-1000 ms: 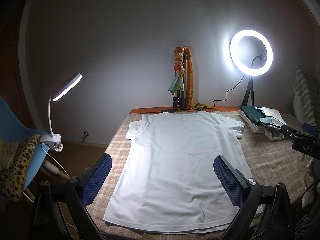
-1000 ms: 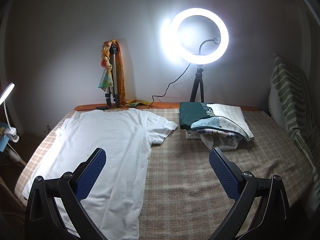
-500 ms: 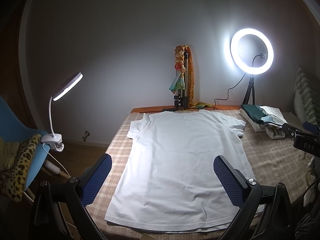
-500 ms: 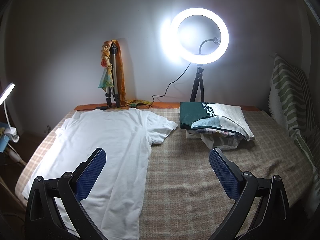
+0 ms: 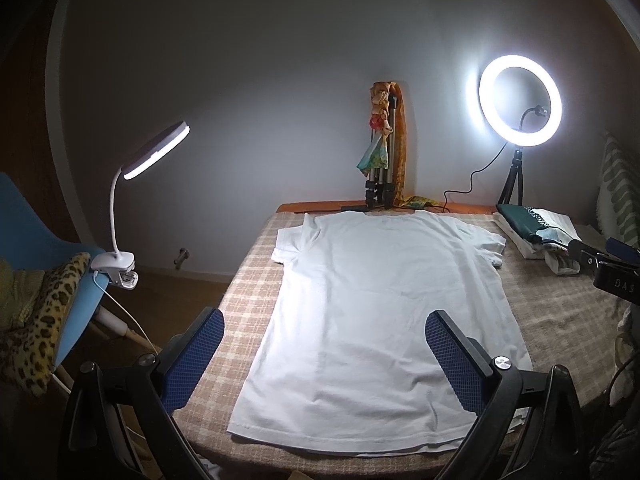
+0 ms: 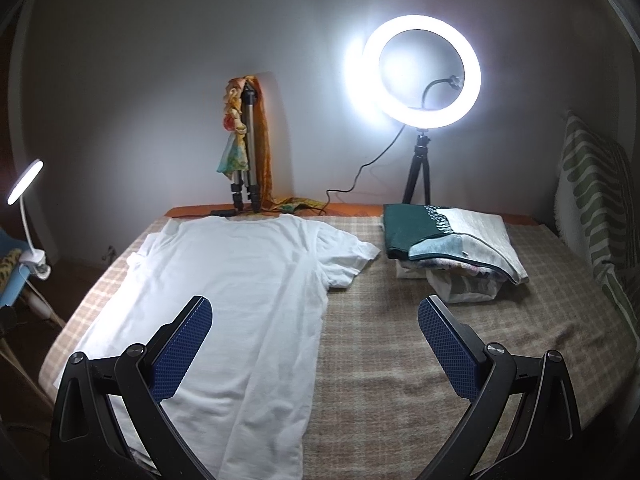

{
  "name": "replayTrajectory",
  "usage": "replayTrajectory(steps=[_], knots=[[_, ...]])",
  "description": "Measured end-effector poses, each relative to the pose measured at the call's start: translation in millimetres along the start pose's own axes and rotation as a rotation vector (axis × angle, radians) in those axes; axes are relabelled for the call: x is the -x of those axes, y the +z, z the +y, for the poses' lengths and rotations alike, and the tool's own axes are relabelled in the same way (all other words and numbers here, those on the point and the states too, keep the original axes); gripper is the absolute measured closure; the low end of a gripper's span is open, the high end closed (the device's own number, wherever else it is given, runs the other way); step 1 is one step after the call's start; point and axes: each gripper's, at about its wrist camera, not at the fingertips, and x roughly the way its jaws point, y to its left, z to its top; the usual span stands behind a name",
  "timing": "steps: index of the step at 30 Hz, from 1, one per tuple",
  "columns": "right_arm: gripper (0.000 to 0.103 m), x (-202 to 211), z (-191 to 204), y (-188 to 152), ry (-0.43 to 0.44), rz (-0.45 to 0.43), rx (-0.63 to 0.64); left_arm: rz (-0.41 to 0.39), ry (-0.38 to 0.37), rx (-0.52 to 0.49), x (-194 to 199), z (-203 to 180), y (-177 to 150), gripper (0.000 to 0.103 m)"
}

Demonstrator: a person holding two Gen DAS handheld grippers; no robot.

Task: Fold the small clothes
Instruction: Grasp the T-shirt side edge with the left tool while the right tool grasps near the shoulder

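Note:
A white T-shirt (image 5: pixel 380 312) lies spread flat on the checked beige table cover (image 5: pixel 248 304), collar toward the far wall. It also shows in the right wrist view (image 6: pixel 240 288). My left gripper (image 5: pixel 324 344) is open and empty, held above the shirt's near hem. My right gripper (image 6: pixel 314 336) is open and empty, held above the shirt's right edge and the bare cover. The right gripper's body shows at the right edge of the left wrist view (image 5: pixel 612 272).
A stack of folded clothes (image 6: pixel 444 240) sits at the far right of the table. A lit ring light (image 6: pixel 424 72) and a tripod draped with scarves (image 6: pixel 246 152) stand at the back. A clip lamp (image 5: pixel 132 208) on a blue chair (image 5: pixel 36 256) is left. A striped pillow (image 6: pixel 596 200) is right.
The left wrist view has shifted slightly, so the shirt sits a little farther right and lower. The right gripper has not moved. Both stay open.

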Motion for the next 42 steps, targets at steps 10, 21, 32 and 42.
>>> replayTrajectory(steps=[10, 21, 32, 42], knots=[[0.001, -43.4, 39.3, 15.5, 0.15, 0.071, 0.057, 0.106, 0.03, 0.074, -21.2, 57.4, -33.2, 0.023], [0.01, -106.2, 131.7, 52.7, 0.347, 0.2, 0.139, 0.288, -0.078, 0.232, -55.1, 101.9, -78.3, 0.044], [0.021, -168.6, 208.5, 74.0, 0.455, 0.261, 0.197, 0.389, -0.095, 0.29, -91.1, 115.7, -98.5, 0.056], [0.032, -251.9, 267.9, 60.6, 0.49, 0.396, 0.204, 0.477, -0.089, 0.307, -123.4, 111.5, -111.2, 0.064]])
